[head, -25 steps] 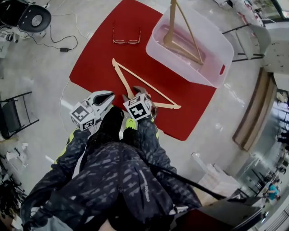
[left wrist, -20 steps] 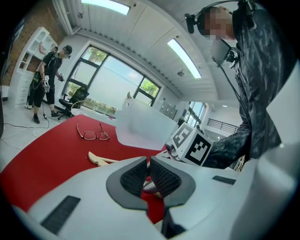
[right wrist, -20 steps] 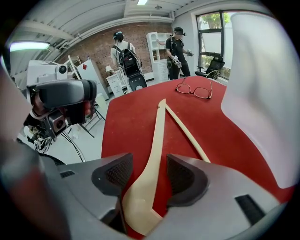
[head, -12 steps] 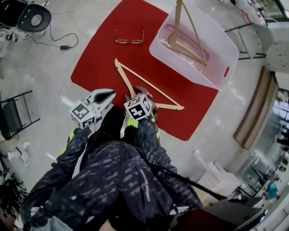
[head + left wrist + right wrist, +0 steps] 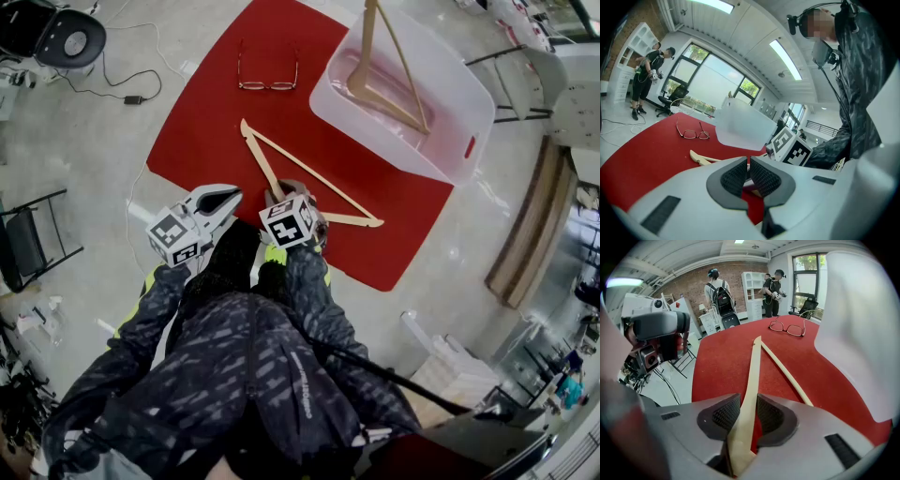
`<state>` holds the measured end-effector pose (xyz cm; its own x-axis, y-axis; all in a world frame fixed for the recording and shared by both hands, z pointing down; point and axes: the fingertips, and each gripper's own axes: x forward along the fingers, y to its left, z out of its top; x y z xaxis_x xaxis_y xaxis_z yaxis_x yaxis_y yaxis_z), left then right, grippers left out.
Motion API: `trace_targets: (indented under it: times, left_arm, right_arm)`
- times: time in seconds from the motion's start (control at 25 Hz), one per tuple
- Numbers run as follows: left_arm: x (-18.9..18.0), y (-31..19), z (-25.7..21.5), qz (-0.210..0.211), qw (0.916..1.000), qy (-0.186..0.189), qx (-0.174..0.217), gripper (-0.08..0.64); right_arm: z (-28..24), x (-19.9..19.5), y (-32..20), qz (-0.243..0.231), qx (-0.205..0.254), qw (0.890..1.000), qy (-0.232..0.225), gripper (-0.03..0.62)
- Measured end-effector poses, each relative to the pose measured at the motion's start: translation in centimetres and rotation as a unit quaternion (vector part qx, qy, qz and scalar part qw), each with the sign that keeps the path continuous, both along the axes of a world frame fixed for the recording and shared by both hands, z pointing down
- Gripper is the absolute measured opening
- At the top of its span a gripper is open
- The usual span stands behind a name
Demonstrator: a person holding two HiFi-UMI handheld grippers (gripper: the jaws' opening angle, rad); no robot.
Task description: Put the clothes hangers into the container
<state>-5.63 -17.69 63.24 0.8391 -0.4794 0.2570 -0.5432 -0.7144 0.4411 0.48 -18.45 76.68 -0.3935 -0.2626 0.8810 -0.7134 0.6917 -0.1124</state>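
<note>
Right tongs (image 5: 743, 412) clamped on the hanger (image 5: 309, 173) at the near edge of the red mat (image 5: 206, 112)!

Its jaws had just been closing and now pinched one pale wooden arm; the left tongs (image 5: 749, 176) hung beside them, jaws all but together, holding nothing. Bare mat ran from the hanger to the pink container (image 5: 441, 66) at the mat's far corner, glasses (image 5: 267, 84) well off to the side. The hanger lay flat, a thin pale triangle; a second hanger (image 5: 362, 52) stood upright in the container.
</note>
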Motion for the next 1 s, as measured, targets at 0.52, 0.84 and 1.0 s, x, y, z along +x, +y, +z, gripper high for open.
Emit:
trace_targets:
  times: [0.52,0.84,1.0]
  left_arm:
    - [-0.1,0.6,-0.4,-0.002,1.0000,0.000,0.004,0.012]
    - [0.5,0.9,-0.9,0.002,0.9999,-0.001,0.011,0.013]
    - [1.4,1.0,-1.5,0.005,0.9999,0.001,0.016,0.012]
  right_arm:
    - [-0.6,0.6,-0.1,0.030,0.015,0.999,-0.010,0.095]
    - [-1.8,2.2,-0.1,0.043,0.050,0.998,-0.007,0.094]
    - [-3.2,2.8,-0.3,0.050,0.070,0.996,-0.010,0.092]
